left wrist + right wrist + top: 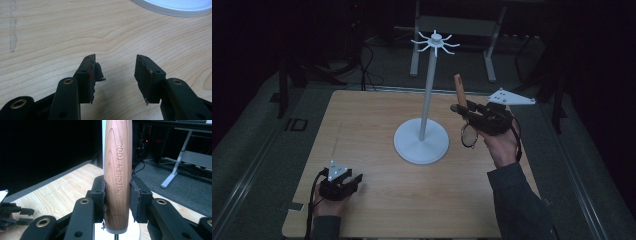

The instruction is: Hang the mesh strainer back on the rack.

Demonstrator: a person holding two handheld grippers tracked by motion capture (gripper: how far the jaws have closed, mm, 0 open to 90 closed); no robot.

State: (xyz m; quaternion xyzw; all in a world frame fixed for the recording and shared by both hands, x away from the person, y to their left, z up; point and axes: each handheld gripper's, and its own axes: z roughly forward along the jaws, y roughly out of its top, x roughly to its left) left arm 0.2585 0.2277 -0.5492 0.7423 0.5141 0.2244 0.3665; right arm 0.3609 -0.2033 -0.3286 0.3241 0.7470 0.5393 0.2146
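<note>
The right tool is pinching a wooden handle stamped "KITCHEN TOOL", holding it upright above the right side of the bench, just right of the white hanging stand. In the right gripper view the two black jaws press on opposite sides of the handle low down, near its pale collar, where a thin metal shaft starts; in the high view a dark wire loop hangs below the hand, so this looks like a whisk held head-down, though the loop is too dim to be sure.

The handle is turned hardwood: stiff, smooth, and tapered, wider in the middle and narrowing toward both ends. I judge it light overall, with most of the weight in the handle itself and the wire end springy and easily bent. The smooth finish and the taper mean it could slide along its length if the squeeze slackens, or swing about the pinch line if tipped. The sound place to hold is the wood, close to the collar as now, never the wires. The stand's hooks sit high at the top of the pole.

The left tool rests low at the near left of the bench, its jaws spread with nothing between them, bare wood grain under them in the left gripper view
</note>
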